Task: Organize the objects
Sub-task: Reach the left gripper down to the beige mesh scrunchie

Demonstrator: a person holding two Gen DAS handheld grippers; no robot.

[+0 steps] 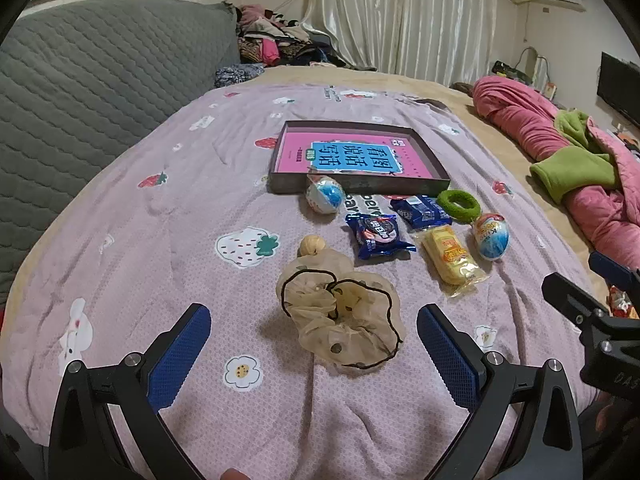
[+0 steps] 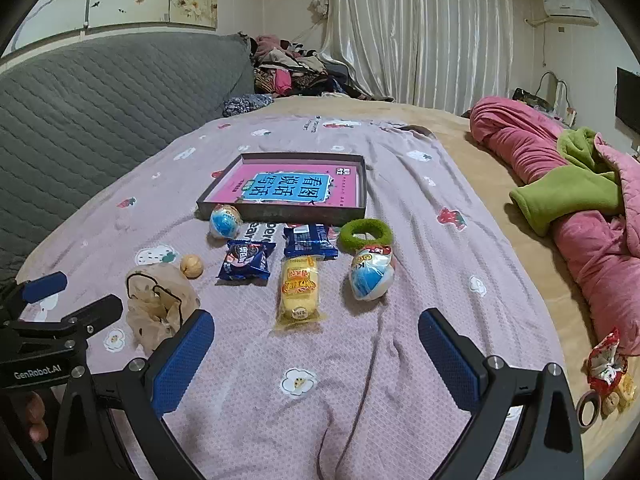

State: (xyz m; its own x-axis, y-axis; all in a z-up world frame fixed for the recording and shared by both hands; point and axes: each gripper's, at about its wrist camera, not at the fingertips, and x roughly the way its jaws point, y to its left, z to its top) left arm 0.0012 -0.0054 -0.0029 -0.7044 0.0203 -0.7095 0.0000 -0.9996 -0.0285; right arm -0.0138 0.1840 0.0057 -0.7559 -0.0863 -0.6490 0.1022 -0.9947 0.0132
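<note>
A dark shallow box (image 1: 436,168) (image 2: 280,213) holding a pink and blue book (image 1: 352,156) (image 2: 292,186) lies on the bed. In front of it lie two egg-shaped toys (image 1: 325,194) (image 1: 491,236), two blue snack packs (image 1: 378,236) (image 1: 420,209), a yellow cake pack (image 1: 452,260) (image 2: 298,290), a green hair ring (image 1: 458,205) (image 2: 366,234), a walnut (image 1: 312,245) (image 2: 191,266) and a beige sheer scrunchie (image 1: 344,312) (image 2: 156,304). My left gripper (image 1: 314,340) is open, just short of the scrunchie. My right gripper (image 2: 316,344) is open and empty, near the cake pack.
A pink floral sheet (image 1: 160,240) covers the bed. A grey quilted headboard (image 1: 80,92) stands at the left. Pink and green bedding (image 1: 580,160) (image 2: 580,200) lies at the right. A tape roll (image 2: 588,410) and wrapped sweets (image 2: 606,364) lie at the right edge.
</note>
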